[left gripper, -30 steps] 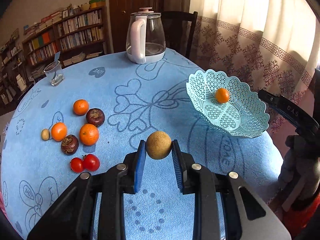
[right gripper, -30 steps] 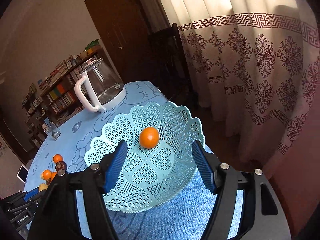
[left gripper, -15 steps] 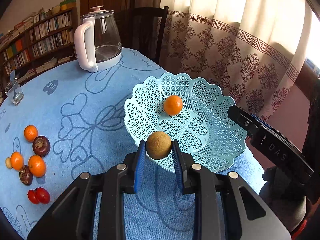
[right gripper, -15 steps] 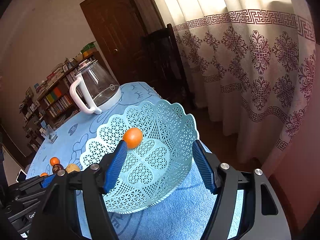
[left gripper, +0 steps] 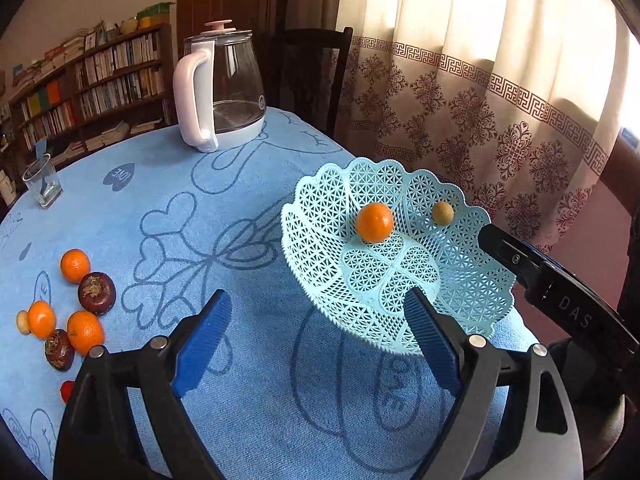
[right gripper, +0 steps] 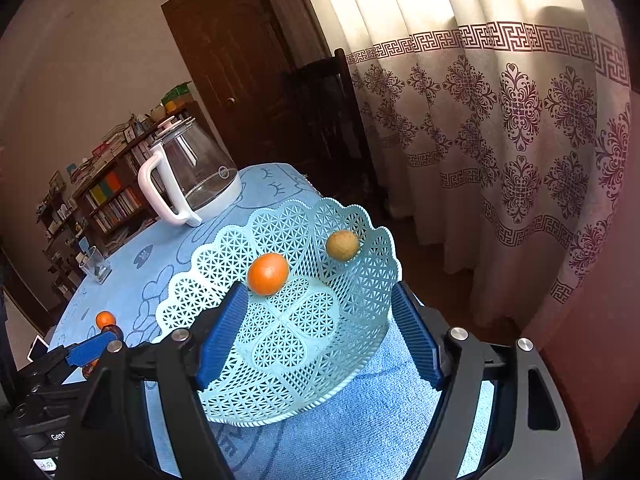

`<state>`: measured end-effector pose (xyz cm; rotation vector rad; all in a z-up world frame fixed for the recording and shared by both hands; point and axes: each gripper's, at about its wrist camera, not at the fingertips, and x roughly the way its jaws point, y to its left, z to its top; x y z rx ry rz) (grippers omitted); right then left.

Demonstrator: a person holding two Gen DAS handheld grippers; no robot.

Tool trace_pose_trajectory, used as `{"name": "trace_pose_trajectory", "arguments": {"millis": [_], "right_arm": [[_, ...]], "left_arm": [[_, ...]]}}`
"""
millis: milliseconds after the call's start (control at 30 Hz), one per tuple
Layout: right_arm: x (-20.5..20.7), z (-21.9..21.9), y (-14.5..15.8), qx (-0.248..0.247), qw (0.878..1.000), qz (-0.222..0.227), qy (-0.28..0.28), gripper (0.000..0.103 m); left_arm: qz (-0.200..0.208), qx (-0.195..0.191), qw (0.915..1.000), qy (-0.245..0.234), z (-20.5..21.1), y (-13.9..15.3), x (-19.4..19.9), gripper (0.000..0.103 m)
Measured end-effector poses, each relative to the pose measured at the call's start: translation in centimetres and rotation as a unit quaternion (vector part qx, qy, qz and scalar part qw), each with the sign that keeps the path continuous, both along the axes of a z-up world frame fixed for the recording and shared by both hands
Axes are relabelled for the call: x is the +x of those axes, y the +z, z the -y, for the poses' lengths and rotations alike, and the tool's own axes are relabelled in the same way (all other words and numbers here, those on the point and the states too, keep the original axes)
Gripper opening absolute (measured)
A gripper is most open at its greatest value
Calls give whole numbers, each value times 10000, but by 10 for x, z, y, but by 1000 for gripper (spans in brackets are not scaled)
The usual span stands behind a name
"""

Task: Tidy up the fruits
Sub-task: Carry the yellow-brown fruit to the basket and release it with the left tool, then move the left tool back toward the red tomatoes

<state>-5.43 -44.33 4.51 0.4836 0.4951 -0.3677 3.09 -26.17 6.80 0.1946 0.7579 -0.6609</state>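
The left gripper (left gripper: 320, 340) is opening with nothing between its jaws; its brown fruit (left gripper: 442, 213) now sits in the basket (left gripper: 320, 216) beside the orange (left gripper: 375, 222), leaving more fruit on the table (left gripper: 160, 208); the right gripper (right gripper: 316, 336), opening, straddles the basket without pressing it

Both tongs are built from black plastic arms tipped with ribbed blue pads. On the left tongs (left gripper: 318, 340), round silver screws are set at the arm joints, as on the right tongs (right gripper: 318, 336). White letters "DAS" are printed on the right tongs' black side.
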Motion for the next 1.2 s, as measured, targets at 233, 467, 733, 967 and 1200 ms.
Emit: {"name": "trace_pose_trajectory", "arguments": {"millis": [233,467,733,967,1200], "right_arm": [[-1,0,0,-6,10000,15,-71,76],[0,-8,2,-166,9999,11,-41,77],[-1,-24,7,-409,9991,84,56,81],[-1,-41,10,-528,9982,154,235,81],[0,-63,10,-567,9966,202,562,88]], "left_arm": [[93,27,9998,151,-12,2,-3,87],[302,39,9988,378,-28,6,-10,91],[364,47,9972,648,-48,7,-13,91],[437,126,9921,1172,-80,6,-15,91],[485,-8,9850,1656,-115,12,-12,94]]}}
